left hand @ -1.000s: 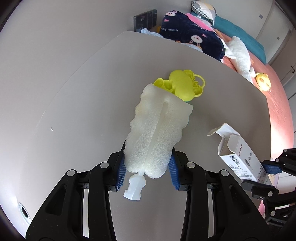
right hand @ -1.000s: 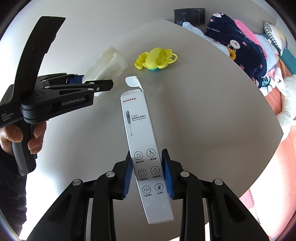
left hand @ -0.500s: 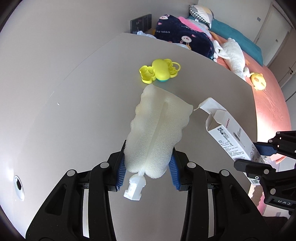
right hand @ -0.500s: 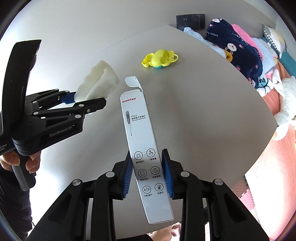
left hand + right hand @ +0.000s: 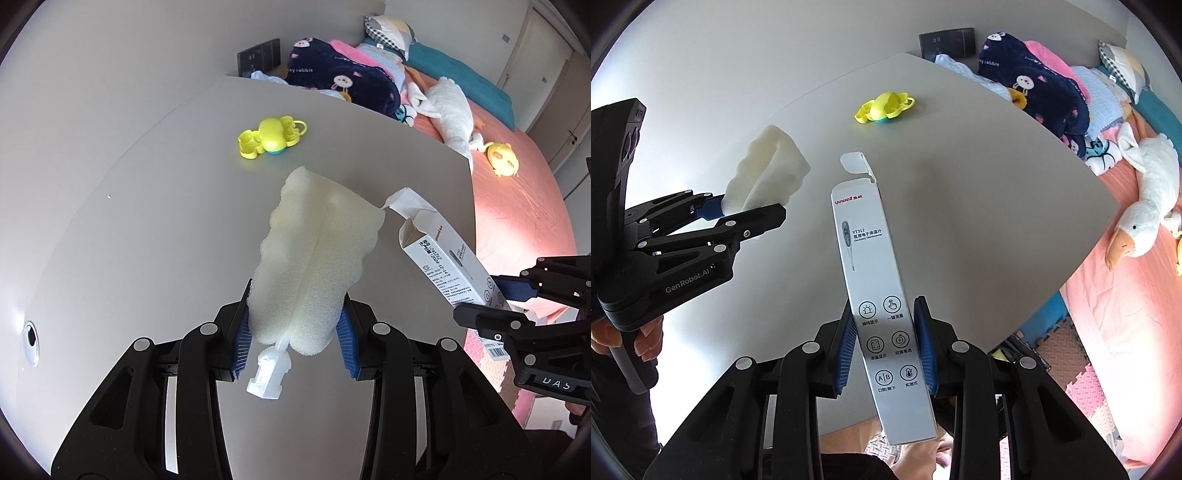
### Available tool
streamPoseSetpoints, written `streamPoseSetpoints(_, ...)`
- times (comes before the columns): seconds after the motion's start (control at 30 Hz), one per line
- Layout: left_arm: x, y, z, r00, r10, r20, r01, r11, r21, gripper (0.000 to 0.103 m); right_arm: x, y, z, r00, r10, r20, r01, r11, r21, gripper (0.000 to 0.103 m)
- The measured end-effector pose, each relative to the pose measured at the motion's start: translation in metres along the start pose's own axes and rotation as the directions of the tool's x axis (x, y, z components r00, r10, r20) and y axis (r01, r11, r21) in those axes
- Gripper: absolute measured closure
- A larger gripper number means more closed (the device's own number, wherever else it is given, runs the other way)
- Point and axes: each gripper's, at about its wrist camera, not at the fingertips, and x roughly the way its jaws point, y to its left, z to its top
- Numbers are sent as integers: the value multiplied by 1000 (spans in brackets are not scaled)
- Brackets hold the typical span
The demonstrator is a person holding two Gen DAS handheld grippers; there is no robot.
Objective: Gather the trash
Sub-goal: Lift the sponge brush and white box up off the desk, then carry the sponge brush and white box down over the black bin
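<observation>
While held — one sponge (image 5: 314, 266), one box (image 5: 875, 288)

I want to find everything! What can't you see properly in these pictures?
- Inside the white box: right view shows only its outside; left view, a dark opening.
- Small print on the box: too tiny.
- Sponge brush base: left tongs cover its sides.
- Trash bin: in neither view.

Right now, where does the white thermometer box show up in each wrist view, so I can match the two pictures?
Left wrist view: the thermometer box is at the right edge, slanting up-left, clamped by the right gripper.
Right wrist view: the box runs up the centre from the bottom, its open flap at the top.
Shared landmark: the yellow toy lying on the grey table, beyond the box in both.
</observation>
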Motion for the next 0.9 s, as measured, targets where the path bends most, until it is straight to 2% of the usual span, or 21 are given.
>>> streamPoseSetpoints(0.9, -5, -102, -11, 995, -96, -12, 97, 989, 111, 64, -55, -73, -71, 997, -51, 65, 42, 990, 138, 71)
